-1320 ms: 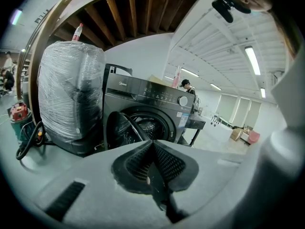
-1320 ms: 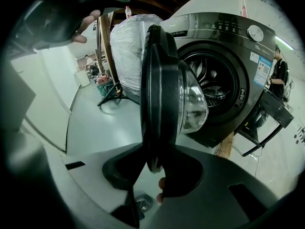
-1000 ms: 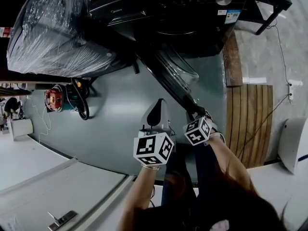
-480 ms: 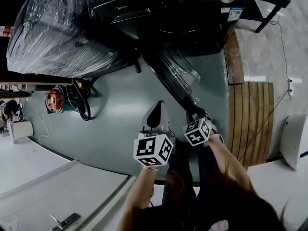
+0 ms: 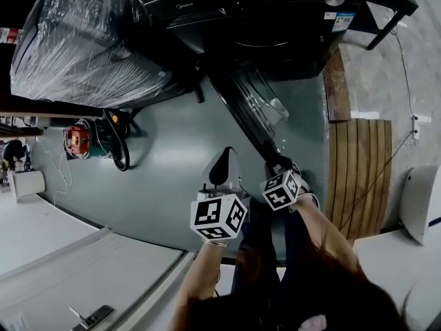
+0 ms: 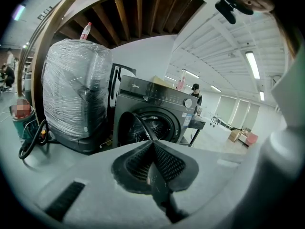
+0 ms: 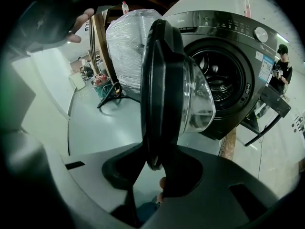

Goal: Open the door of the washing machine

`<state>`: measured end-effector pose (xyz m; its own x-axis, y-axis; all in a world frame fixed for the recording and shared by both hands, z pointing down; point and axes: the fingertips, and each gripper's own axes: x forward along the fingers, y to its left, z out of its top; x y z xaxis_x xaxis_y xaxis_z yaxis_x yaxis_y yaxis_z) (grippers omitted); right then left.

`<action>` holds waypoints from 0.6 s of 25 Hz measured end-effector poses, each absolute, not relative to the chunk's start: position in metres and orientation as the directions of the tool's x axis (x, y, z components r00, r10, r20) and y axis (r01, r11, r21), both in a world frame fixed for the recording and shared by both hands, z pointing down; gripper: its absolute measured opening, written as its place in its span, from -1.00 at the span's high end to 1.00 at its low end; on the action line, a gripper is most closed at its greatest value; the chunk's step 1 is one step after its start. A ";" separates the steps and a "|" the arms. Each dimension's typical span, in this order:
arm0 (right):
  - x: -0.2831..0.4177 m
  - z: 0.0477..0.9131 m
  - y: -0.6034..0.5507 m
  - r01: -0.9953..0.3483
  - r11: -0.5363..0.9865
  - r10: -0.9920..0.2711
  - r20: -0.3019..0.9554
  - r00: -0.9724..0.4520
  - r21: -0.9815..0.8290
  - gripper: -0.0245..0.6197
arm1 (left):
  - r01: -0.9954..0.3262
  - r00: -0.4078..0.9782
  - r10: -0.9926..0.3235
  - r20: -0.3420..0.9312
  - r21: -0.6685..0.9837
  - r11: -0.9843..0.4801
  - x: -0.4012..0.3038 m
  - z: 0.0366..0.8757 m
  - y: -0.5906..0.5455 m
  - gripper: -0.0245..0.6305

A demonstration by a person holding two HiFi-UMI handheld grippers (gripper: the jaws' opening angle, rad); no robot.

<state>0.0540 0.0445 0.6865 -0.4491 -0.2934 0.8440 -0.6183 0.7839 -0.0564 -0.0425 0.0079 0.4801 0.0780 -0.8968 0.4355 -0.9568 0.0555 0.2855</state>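
From your head view, the tips of your right gripper [image 7: 155,165] are lost behind its marker cube [image 5: 281,189] and the door's [image 7: 159,80] dark rim. Its own view shows the fingers clamped on the door's lower edge. The door stands swung well out from the washer [image 7: 228,70], edge-on to you. Your right gripper tilts steeply down. Your left gripper [image 6: 153,144] points nearer level beside it, fingers pressed together on nothing.

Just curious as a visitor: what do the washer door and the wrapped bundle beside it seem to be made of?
Door: dark glossy ring, probably plastic, around a clear bulging window, glass or clear plastic; you can see through it. Wrapped bundle: crinkly, shiny transparent plastic film; its contents unclear.
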 end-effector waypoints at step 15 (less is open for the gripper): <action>0.020 0.688 0.071 -0.624 0.780 -0.297 0.843 -0.448 -0.057 0.61 | -0.957 0.067 -0.899 0.433 0.284 0.065 -0.077 0.481 0.033 0.89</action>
